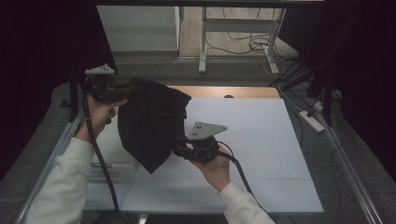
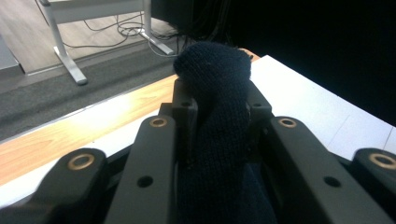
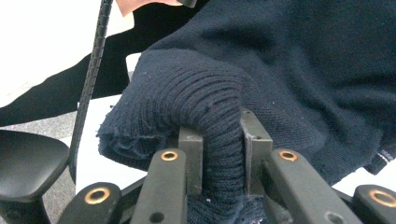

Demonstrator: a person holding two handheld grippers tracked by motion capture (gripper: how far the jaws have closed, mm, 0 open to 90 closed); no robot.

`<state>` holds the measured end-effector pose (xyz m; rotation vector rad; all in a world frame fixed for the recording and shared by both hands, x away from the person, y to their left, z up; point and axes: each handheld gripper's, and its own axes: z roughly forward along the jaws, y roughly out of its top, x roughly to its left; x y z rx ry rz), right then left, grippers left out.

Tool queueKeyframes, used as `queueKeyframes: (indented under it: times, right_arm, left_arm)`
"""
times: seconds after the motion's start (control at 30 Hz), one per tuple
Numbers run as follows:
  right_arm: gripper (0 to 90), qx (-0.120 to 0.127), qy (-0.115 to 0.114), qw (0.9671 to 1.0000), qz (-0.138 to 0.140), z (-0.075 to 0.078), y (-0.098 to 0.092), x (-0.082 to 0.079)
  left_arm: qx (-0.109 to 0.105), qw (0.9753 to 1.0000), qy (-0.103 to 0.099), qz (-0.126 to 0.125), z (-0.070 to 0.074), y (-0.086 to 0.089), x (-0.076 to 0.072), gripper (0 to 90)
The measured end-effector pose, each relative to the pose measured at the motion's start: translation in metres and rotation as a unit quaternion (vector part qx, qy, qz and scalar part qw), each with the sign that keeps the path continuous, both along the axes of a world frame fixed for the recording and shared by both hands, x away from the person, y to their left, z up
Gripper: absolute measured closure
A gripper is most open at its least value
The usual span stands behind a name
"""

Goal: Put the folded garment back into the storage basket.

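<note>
A dark navy knitted garment (image 1: 152, 123) hangs in the air above the white table (image 1: 261, 140), held between both grippers. My left gripper (image 1: 133, 87) is raised at the upper left and is shut on a fold of the knit (image 2: 217, 107). My right gripper (image 1: 180, 150) is lower, near the table's middle, shut on a ribbed edge of the garment (image 3: 219, 140). The cloth droops to a point between them. In the right gripper view, the rest of the garment (image 3: 303, 70) spreads behind the jaws.
A wooden strip (image 1: 224, 91) runs along the table's far edge. Beyond it are a grey floor, desk legs (image 1: 203, 42) and loose cables (image 1: 254, 44). A power strip (image 1: 312, 120) lies at the right. A black chair (image 3: 28, 158) sits at the left of the right gripper view.
</note>
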<state>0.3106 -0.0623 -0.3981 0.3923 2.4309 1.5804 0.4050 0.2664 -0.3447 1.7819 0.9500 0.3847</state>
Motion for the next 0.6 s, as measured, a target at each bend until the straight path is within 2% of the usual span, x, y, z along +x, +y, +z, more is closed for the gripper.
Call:
queueKeyframes:
  times: [0.43,0.6]
  right_arm:
    - [74.2,0.004,-0.004,0.9996,0.026,0.005,0.029,0.003]
    - [74.2,0.008,-0.006,0.9993,0.037,0.007,0.042,0.003]
  left_arm:
    - [-0.008,0.9996,-0.005,0.026,0.008,0.036,-0.013,72.5]
    - [-0.002,0.9993,-0.011,0.036,0.011,0.051,-0.021,72.5]
